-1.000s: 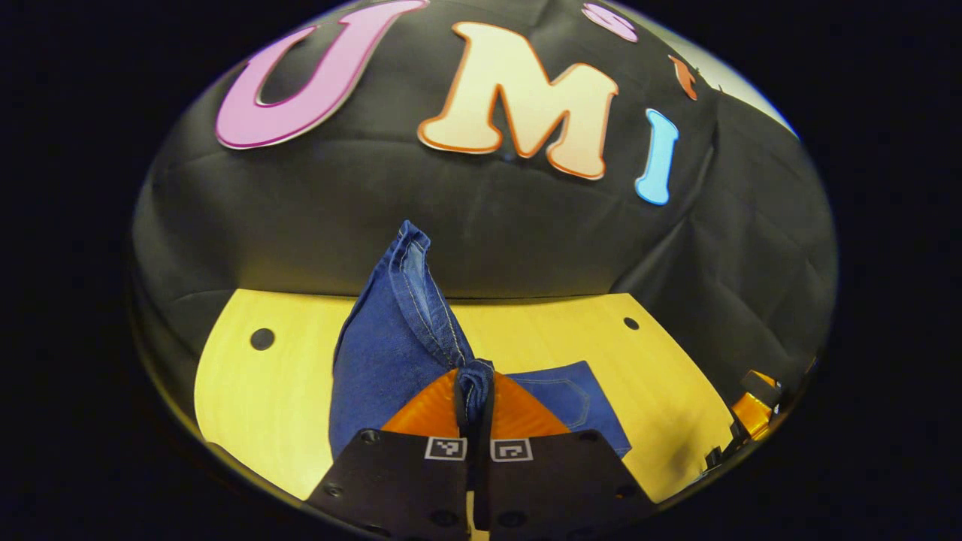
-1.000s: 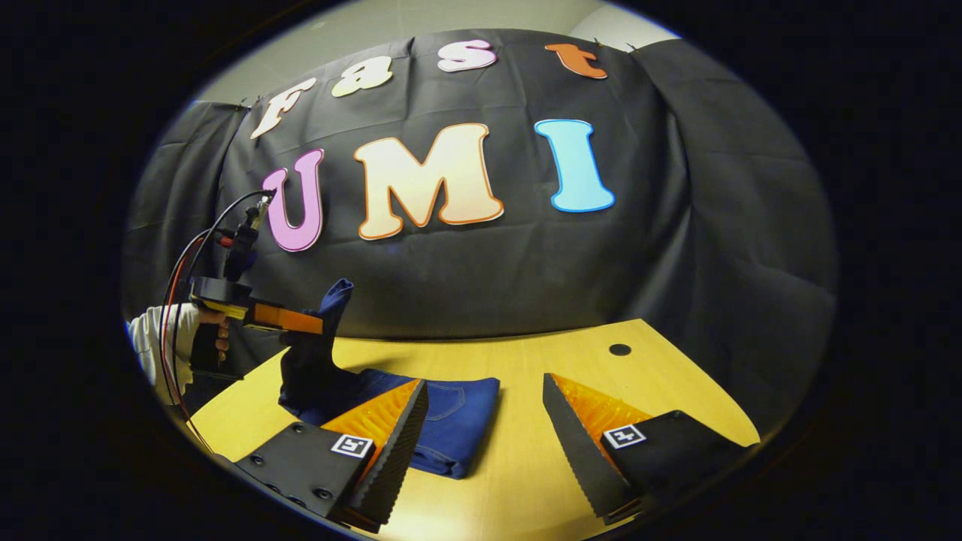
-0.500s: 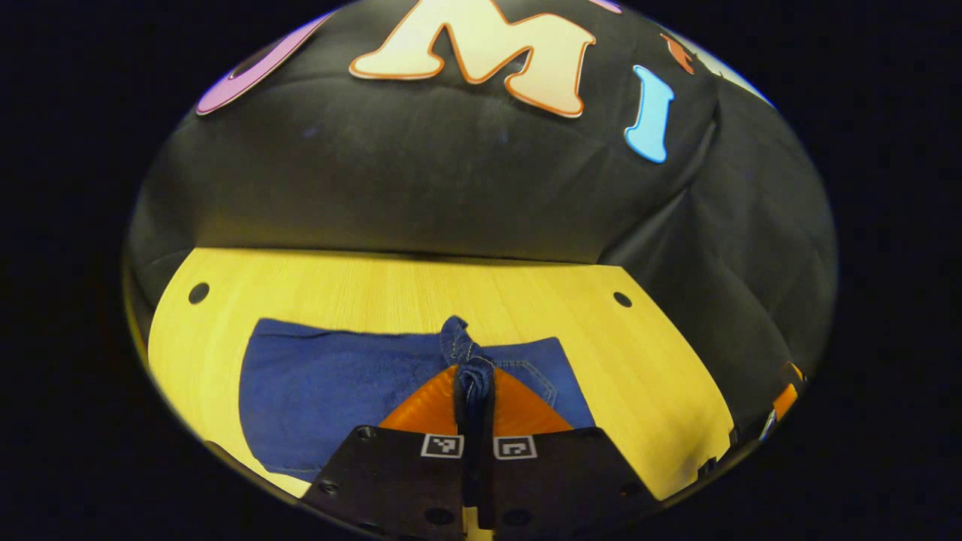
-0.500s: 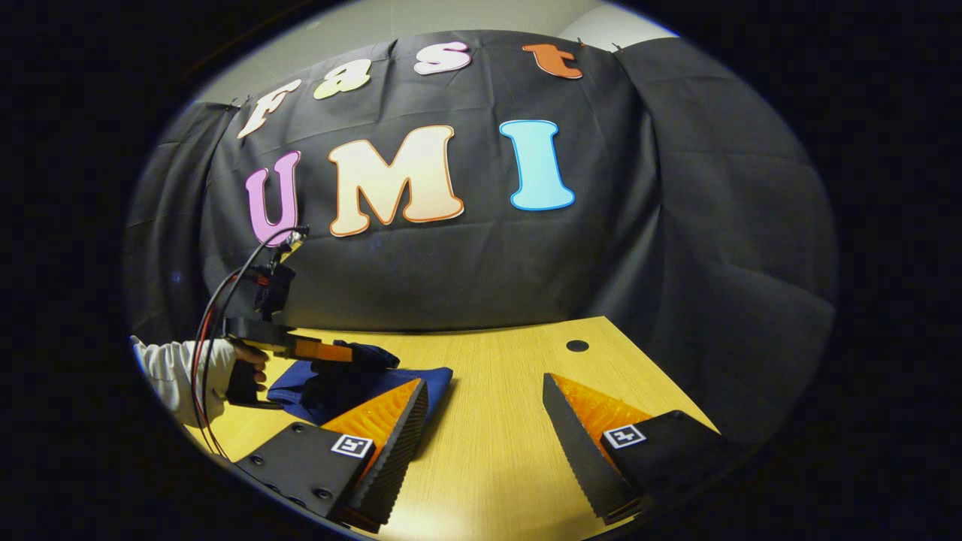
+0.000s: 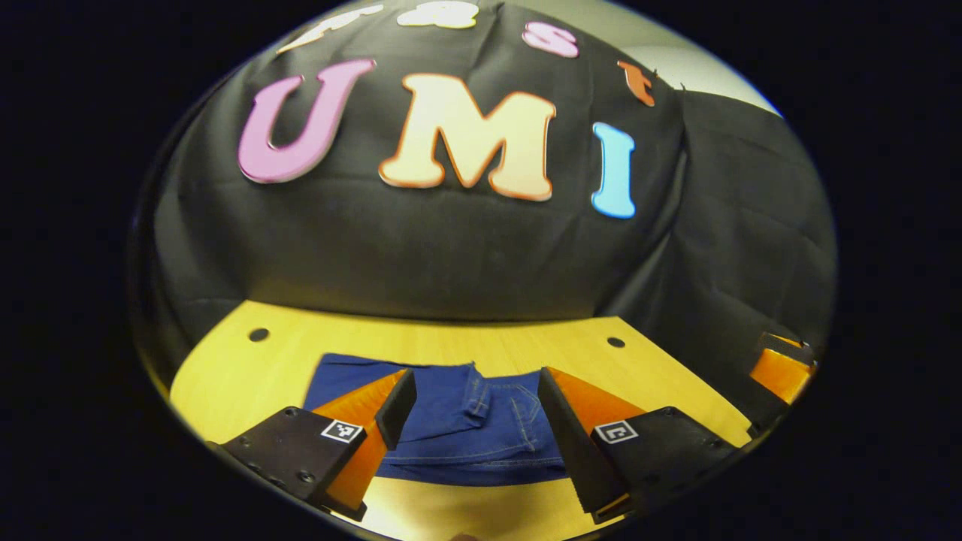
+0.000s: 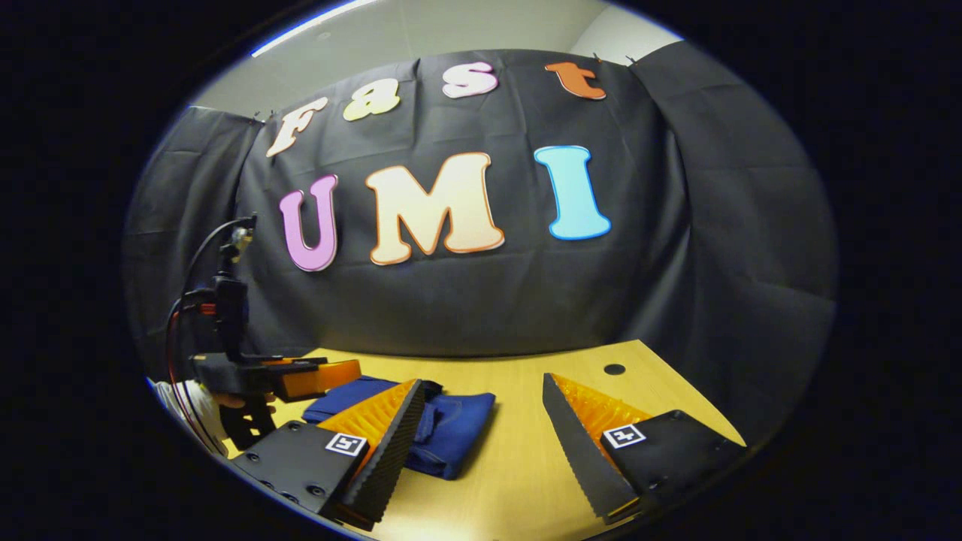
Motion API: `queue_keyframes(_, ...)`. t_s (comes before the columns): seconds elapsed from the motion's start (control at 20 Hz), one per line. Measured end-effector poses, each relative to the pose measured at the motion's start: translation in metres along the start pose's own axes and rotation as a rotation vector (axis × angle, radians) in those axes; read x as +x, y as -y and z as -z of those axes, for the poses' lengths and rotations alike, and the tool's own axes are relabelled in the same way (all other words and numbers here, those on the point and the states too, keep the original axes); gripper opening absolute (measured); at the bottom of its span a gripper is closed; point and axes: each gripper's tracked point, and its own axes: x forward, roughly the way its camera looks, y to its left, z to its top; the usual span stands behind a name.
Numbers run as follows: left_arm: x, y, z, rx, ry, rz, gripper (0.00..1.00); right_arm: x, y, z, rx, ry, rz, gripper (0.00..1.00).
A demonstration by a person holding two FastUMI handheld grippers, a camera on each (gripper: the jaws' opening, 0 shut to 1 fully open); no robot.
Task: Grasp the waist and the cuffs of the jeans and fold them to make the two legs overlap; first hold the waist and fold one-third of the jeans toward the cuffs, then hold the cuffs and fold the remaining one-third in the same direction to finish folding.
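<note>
The blue jeans (image 5: 466, 421) lie folded in a compact stack on the yellow table (image 5: 263, 376), a seam and pocket stitching on top. My left gripper (image 5: 473, 413) is open just in front of the stack, nothing between its fingers. In the right gripper view the same folded jeans (image 6: 451, 428) lie left of centre, partly behind one finger. My right gripper (image 6: 481, 428) is open above bare table to the right of the stack. The left gripper (image 6: 301, 376) and the hand holding it appear at the left there.
The table has round holes at its back corners (image 5: 258, 334) (image 5: 615, 342) (image 6: 614, 369). Black cloth walls close the back and right side. Part of the right gripper's body (image 5: 778, 368) sits at the right edge of the left gripper view.
The left gripper carried the raised cuff end down onto the stack, then opened and let it go. The jeans now lie flat. The right gripper stayed open.
</note>
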Motion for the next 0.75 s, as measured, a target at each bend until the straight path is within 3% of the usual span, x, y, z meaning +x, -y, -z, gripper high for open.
queue_keyframes(0.15,-0.057,-0.026,-0.022,0.041,0.069,-0.052,0.95,-0.015,-0.04,-0.022,0.013,0.058,-0.023,0.94)
queue_keyframes(0.3,-0.104,-0.052,-0.037,0.079,0.137,-0.091,0.95,-0.034,-0.079,-0.043,0.016,0.115,-0.051,0.98)
queue_keyframes(0.5,-0.142,-0.064,-0.038,0.056,0.148,-0.1,0.95,-0.057,-0.118,-0.064,0.022,0.181,-0.07,0.98)
queue_keyframes(0.55,-0.149,-0.064,-0.041,0.053,0.155,-0.096,0.95,-0.064,-0.126,-0.068,0.021,0.193,-0.077,0.94)
queue_keyframes(0.75,-0.167,-0.069,-0.047,0.08,0.176,-0.093,0.95,-0.082,-0.145,-0.075,0.02,0.216,-0.091,0.97)
